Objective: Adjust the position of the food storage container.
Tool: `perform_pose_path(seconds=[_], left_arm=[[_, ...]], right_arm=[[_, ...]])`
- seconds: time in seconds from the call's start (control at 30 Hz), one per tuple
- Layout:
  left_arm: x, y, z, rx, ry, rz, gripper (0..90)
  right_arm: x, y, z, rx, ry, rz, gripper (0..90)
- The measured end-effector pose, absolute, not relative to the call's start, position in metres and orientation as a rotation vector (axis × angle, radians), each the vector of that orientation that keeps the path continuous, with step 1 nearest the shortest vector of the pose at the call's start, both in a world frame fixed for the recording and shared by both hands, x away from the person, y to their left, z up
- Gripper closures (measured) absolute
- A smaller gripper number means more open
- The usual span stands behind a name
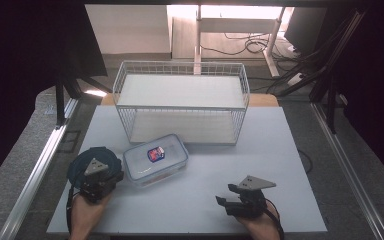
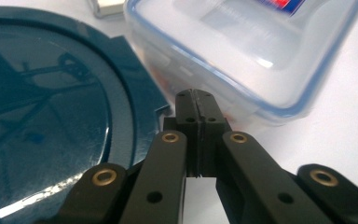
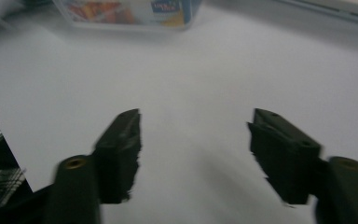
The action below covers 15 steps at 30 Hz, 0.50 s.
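A clear plastic box [image 1: 156,159] with a blue-rimmed lid and a red and blue label lies on the white table, left of the middle. A dark blue round lid [image 1: 83,161] rests right beside it on the left. My left gripper [image 1: 100,179] stands over the lid's near right edge. In the left gripper view its jaws [image 2: 196,100] are shut, with nothing seen between them, at the gap between the blue lid [image 2: 46,116] and the clear box [image 2: 242,46]. My right gripper [image 1: 226,196] rests near the front edge, pointing left. Its jaws [image 3: 196,135] are open over bare table, the box [image 3: 130,11] far ahead.
A white wire rack [image 1: 180,100] with two shelves stands at the back of the table [image 1: 260,165], just behind the box. Metal rails run along both sides of the table. Bare surface lies between my two grippers and to the right.
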<state>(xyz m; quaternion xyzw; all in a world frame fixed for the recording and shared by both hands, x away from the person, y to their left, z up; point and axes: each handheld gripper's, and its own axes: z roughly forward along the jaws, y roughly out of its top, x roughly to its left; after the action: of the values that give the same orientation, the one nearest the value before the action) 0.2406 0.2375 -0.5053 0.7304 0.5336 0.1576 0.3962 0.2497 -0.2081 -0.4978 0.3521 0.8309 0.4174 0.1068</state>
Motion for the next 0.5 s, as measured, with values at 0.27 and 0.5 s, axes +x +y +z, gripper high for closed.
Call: perform_pose_path(seconds=[0.27,0.5], left_arm=[[0.242,0.230,-0.511,1.875,1.367,0.406,90.0],[0.244,0.230,-0.514,1.890,1.378,0.407,89.9]], right_arm=[[0.285,-0.163,-0.475,0.825,2.515,1.148,82.0],[0.342,-0.086,-0.459,0.749,2.471,1.192,88.8]])
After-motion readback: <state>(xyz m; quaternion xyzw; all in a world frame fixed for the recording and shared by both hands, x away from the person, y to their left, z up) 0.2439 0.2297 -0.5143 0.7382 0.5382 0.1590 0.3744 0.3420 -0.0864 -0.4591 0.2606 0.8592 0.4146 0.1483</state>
